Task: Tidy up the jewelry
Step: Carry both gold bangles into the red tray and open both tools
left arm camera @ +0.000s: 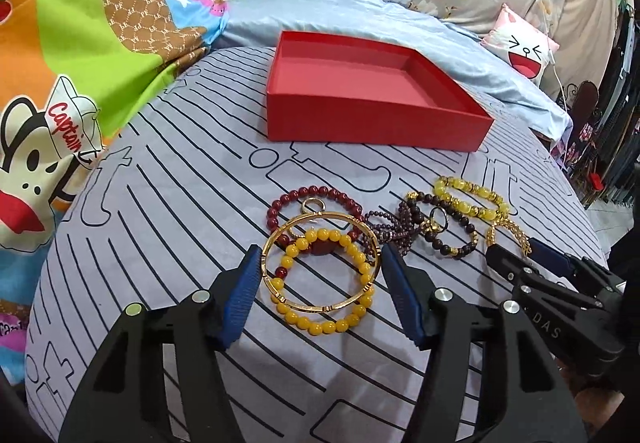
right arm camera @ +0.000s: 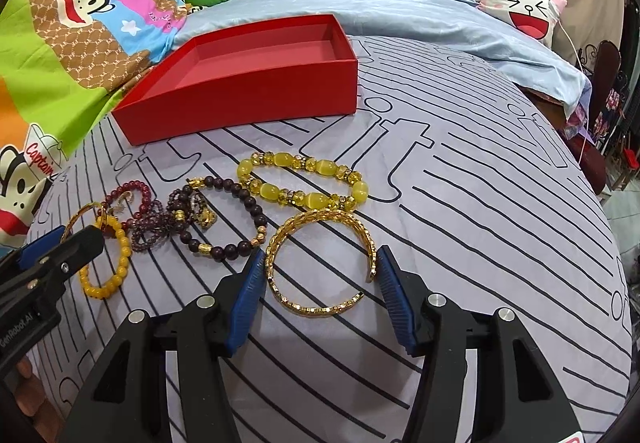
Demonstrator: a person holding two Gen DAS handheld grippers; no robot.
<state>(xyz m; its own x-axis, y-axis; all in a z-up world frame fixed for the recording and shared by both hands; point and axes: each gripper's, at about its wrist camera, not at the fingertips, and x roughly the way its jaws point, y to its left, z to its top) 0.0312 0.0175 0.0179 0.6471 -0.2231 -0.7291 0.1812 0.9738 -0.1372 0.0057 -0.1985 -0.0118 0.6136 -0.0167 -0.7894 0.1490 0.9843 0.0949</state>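
Left gripper (left arm camera: 320, 269) was clamped on a thin gold bangle (left arm camera: 320, 303), blue pads pressed to its left and right rims – a plain round hoop lying flat at lower centre of the left view, no real long axis. Inside and under it sat a yellow bead bracelet (left arm camera: 324, 323) with one dark red bead at its top. A dark red bead bracelet (left arm camera: 316, 195) lay just above, touching the hoop.

Right gripper (right arm camera: 320, 271) was grasping a gold cuff (right arm camera: 320, 267) at lower centre of the right view, pads against both sides. The cuff was an open C, patterned links, lying flat – its gap faced the lower right of the frame.

A pale yellow bracelet (right arm camera: 304, 183) lay just above the cuff. The red box (right arm camera: 248, 83) sat open at upper left of the right view, long side running left to right, on the striped grey sheet (right arm camera: 480, 223).
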